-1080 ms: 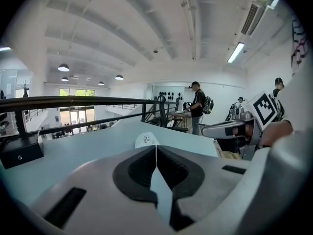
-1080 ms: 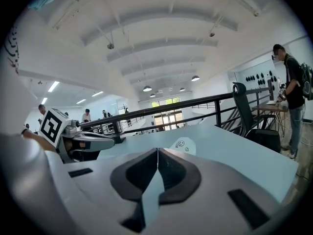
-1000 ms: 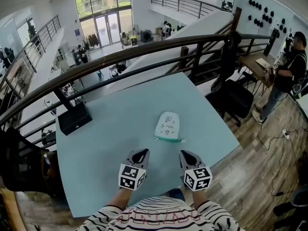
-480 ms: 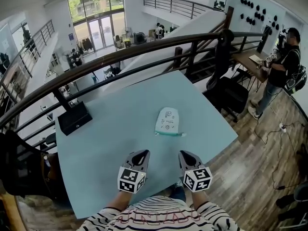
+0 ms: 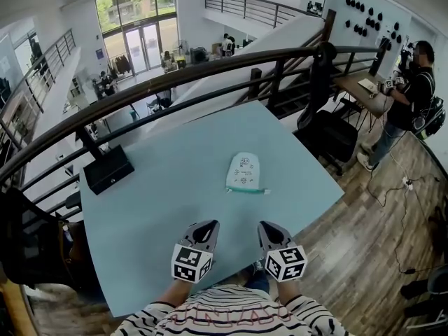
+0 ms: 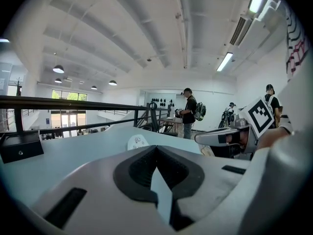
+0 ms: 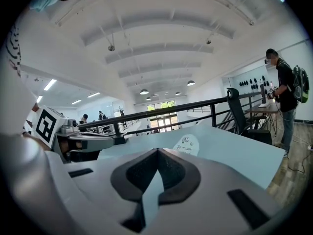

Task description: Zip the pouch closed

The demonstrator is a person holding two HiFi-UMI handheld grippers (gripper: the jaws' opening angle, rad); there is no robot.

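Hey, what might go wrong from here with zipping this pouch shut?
The pouch lies loose on the table, so pulling its zip one-handed may just drag it. The left gripper and right gripper are both shut and short of it; they must open first or they'll only shove it.

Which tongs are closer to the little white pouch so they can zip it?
Right, probably. The right tongs sit nearer the white fabric pouch on the pale blue table, almost in line with the right end of its teal zip edge. The left tongs sit further aside. Both are shut and empty.
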